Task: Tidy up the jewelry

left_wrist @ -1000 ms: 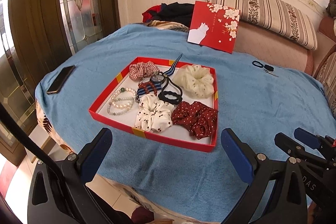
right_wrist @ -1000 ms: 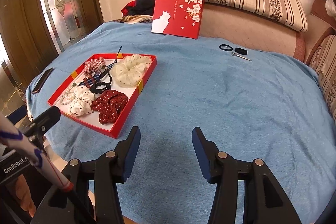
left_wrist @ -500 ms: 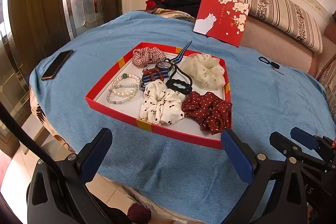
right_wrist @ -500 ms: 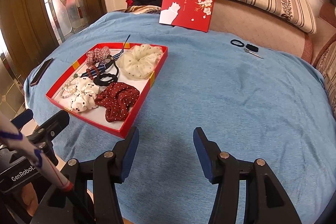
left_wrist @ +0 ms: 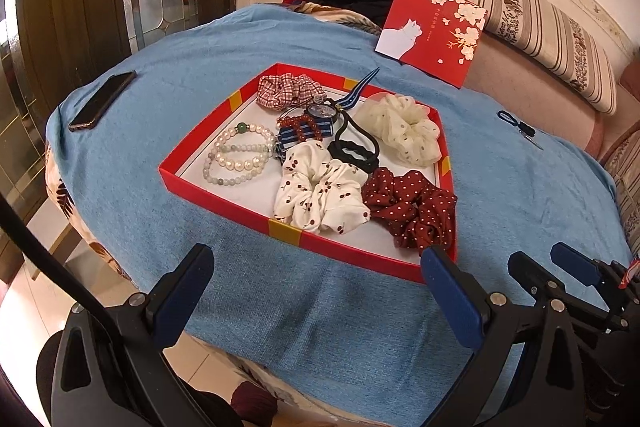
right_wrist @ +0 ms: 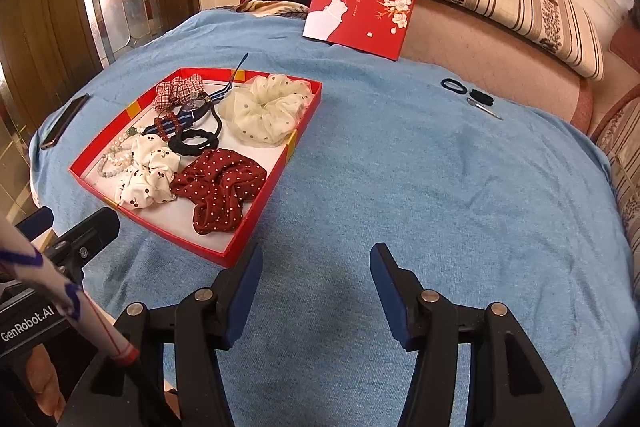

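A red tray (left_wrist: 224,187) sits on the blue cloth and holds pearl bracelets (left_wrist: 240,155), a white cherry-print scrunchie (left_wrist: 320,195), a dark red dotted scrunchie (left_wrist: 412,207), a cream scrunchie (left_wrist: 400,135), a plaid scrunchie (left_wrist: 286,91), a black hair tie (left_wrist: 354,151) and a watch (left_wrist: 322,111) with a striped strap. My left gripper (left_wrist: 316,263) hangs open just before the tray's near edge, nothing between its fingers. Over bare cloth to the right of the tray (right_wrist: 256,223), my right gripper (right_wrist: 316,259) is open and empty too.
A dark phone (left_wrist: 102,99) lies left of the tray. The red lid with a white cat (right_wrist: 360,7) leans on the sofa behind. Black hair ties (right_wrist: 468,93) and a small metal clip lie far right. A door stands at the left.
Both grippers have come forward and a little down toward the table; the tray looks larger and nearer in both views. Both stay open and hold nothing.
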`<state>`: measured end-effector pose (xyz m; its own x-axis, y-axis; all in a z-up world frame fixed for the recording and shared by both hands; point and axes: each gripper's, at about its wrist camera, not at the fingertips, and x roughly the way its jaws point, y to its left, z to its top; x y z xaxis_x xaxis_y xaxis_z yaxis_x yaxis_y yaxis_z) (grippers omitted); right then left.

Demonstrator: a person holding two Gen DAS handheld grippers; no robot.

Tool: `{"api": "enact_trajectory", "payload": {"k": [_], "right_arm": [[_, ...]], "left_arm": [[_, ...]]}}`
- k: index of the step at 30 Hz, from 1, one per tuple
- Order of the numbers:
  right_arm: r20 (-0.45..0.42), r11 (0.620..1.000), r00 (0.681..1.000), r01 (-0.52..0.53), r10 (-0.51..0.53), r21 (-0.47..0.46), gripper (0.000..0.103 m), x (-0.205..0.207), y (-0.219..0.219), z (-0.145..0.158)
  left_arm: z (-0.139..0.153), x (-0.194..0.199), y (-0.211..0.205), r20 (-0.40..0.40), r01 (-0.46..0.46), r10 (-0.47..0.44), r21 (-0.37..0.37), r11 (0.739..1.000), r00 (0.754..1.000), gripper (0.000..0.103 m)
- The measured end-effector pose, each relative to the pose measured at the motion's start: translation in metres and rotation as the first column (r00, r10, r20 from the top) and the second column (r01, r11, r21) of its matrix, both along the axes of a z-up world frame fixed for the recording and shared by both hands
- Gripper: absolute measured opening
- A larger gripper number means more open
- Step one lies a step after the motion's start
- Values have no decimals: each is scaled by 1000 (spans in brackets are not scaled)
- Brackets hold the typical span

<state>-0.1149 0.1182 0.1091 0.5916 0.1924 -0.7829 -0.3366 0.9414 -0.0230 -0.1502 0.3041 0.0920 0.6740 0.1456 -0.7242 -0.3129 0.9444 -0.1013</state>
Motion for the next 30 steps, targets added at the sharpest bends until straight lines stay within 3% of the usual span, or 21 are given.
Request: {"api": "enact_trajectory", "payload": {"k": [10, 30], "right_arm": [[9, 1000, 1000, -17, 17, -17, 62, -2, 13, 0], [3, 1000, 1000, -7, 7, 8, 64, -3, 4, -4]], "left_arm": [[-5, 1, 8, -8, -11, 11, -24, 1000, 1000, 103], [-8, 3, 1, -15, 0, 0, 10, 1000, 1000, 103]]}}
